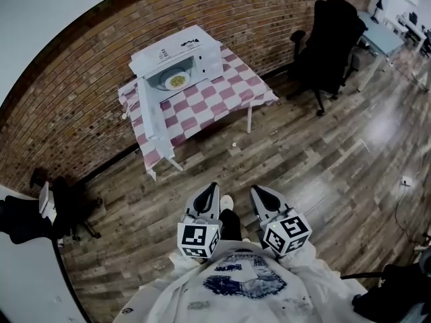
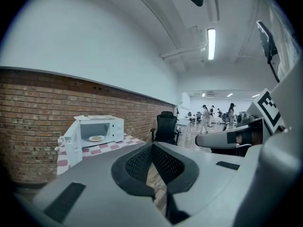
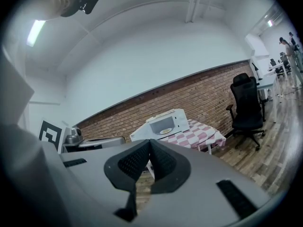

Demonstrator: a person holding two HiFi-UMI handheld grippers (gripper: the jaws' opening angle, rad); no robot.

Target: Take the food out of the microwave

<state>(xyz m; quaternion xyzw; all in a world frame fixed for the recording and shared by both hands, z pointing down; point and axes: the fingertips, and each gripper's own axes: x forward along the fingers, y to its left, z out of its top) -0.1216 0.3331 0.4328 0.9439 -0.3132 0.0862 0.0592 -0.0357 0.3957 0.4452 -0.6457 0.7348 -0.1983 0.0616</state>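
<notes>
- Wood planks cover the floor (image 1: 316, 180), glossy and dark, running up to a brick wall (image 1: 67, 99) at the far side.
- Against that wall stands a small table (image 1: 250, 116) under a pink-and-white checked cloth (image 1: 222, 99).
- At the far end of the cloth sits a white microwave (image 1: 182, 49). Its door (image 1: 149, 113) is swung fully open to the left and reaches toward the near edge of the table.
- The food (image 1: 177, 81) lies on a plate (image 1: 168, 79) inside the microwave, in plain sight through the opening.
- A black chair (image 1: 330, 39) stands right of the table, with a desk (image 1: 380, 36) farther right.
- In the left gripper view, people (image 2: 206, 117) stand far off in the open room to the right.
- The left gripper (image 1: 210, 192) is near the person's body, well apart from the table. Its jaws are closed tip to tip with nothing between them, and it points toward the microwave.
- The right gripper (image 1: 259, 192) is just beside it. Its jaws are likewise pressed together, hold nothing and touch nothing.
</notes>
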